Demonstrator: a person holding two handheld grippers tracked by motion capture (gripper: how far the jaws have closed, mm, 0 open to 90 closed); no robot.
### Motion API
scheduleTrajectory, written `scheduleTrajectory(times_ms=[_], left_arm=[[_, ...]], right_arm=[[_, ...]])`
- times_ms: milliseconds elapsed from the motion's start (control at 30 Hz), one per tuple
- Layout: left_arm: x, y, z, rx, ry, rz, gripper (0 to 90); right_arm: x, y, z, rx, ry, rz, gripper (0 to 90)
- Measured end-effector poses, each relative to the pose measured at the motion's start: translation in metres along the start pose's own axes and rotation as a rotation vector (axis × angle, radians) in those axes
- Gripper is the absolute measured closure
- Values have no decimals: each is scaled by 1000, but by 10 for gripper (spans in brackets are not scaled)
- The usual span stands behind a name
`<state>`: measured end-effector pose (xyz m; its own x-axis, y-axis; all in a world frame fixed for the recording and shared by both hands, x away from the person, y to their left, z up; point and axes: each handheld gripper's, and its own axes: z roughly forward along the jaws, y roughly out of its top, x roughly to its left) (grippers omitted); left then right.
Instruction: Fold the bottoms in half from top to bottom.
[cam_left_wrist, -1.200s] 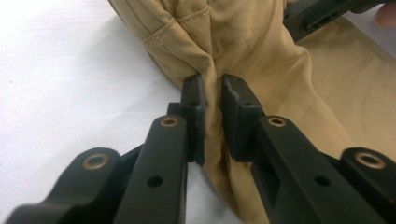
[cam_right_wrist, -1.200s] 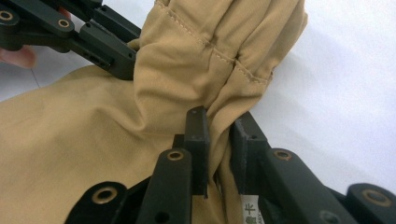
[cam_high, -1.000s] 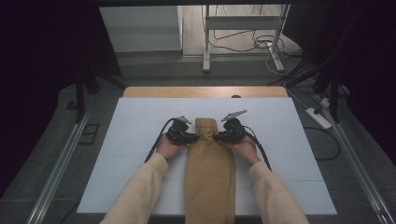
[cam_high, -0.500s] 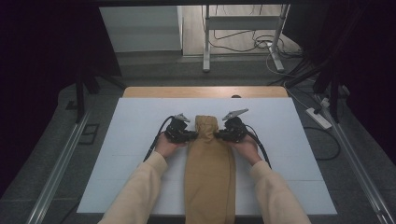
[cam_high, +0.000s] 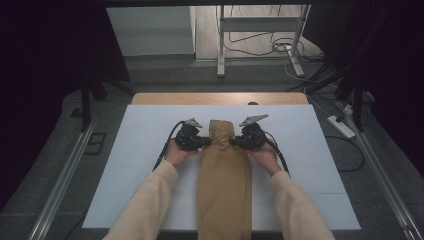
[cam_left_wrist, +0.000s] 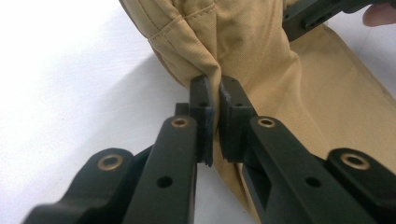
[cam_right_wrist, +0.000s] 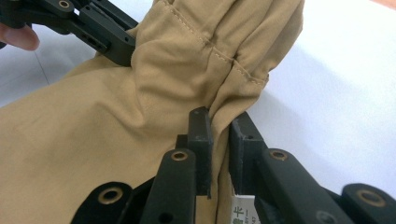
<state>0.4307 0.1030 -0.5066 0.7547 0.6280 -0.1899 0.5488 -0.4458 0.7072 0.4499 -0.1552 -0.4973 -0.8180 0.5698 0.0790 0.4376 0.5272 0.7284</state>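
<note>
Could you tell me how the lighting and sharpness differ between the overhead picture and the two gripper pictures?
High view: dim, with dark surroundings; the white table sheet is evenly lit and the tan garment reasonably sharp. Left gripper view: bright, the sheet nearly blown out, the near jaw arms soft, the left gripper casting a soft shadow. Right gripper view: the right gripper and the stitching crisp, the far edges blurred.
</note>
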Motion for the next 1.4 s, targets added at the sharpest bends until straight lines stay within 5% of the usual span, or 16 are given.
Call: scheduleTrajectory(times_ms=[633, 1400], left_arm=[[2, 19, -24, -49, 25, 17, 848], [4, 21, -25, -53, 22, 16, 849]], right_arm=[[2, 26, -14, -52, -29, -30, 813], [1, 27, -15, -60, -33, -33, 815]])
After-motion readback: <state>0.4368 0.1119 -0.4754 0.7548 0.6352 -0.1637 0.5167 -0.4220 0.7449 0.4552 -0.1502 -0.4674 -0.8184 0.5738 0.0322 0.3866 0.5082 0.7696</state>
